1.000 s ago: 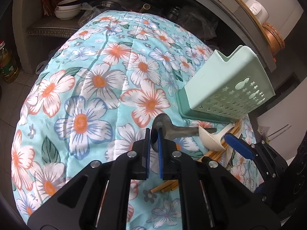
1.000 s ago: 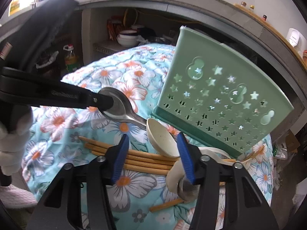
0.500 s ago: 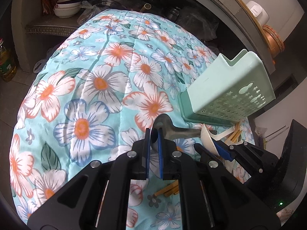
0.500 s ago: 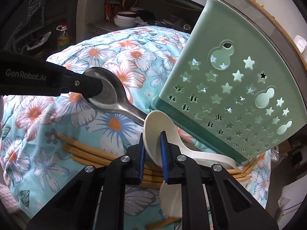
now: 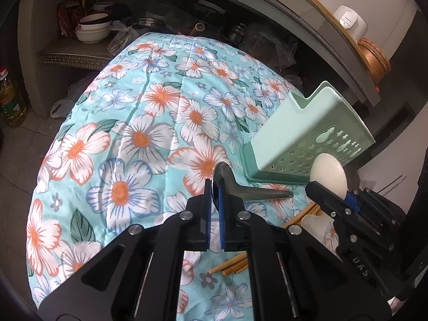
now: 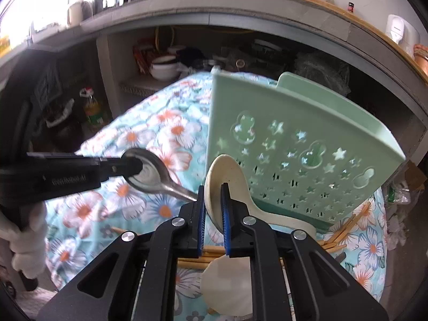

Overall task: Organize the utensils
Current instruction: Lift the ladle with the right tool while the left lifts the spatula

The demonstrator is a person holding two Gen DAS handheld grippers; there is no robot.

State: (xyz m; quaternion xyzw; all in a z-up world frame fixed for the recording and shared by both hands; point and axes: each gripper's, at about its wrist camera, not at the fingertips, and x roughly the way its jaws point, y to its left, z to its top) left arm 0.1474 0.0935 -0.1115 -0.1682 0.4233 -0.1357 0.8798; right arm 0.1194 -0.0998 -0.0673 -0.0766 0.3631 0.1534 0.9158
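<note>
Two spoons are held by their bowls, handles free for the holder [image 6: 302,144]: left gripper [image 5: 214,200] clamps steel spoon [image 5: 240,187]; right gripper [image 6: 213,211] clamps cream spoon [image 6: 227,176].

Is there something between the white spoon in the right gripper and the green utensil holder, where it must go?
Nothing visible blocks it. The right gripper holds the white spoon just before the green holder; the metal spoon is off to the side.

Grey counter [image 6: 240,8], tiled floor [image 5: 24,144], cluttered shelf [image 5: 72,56]
</note>
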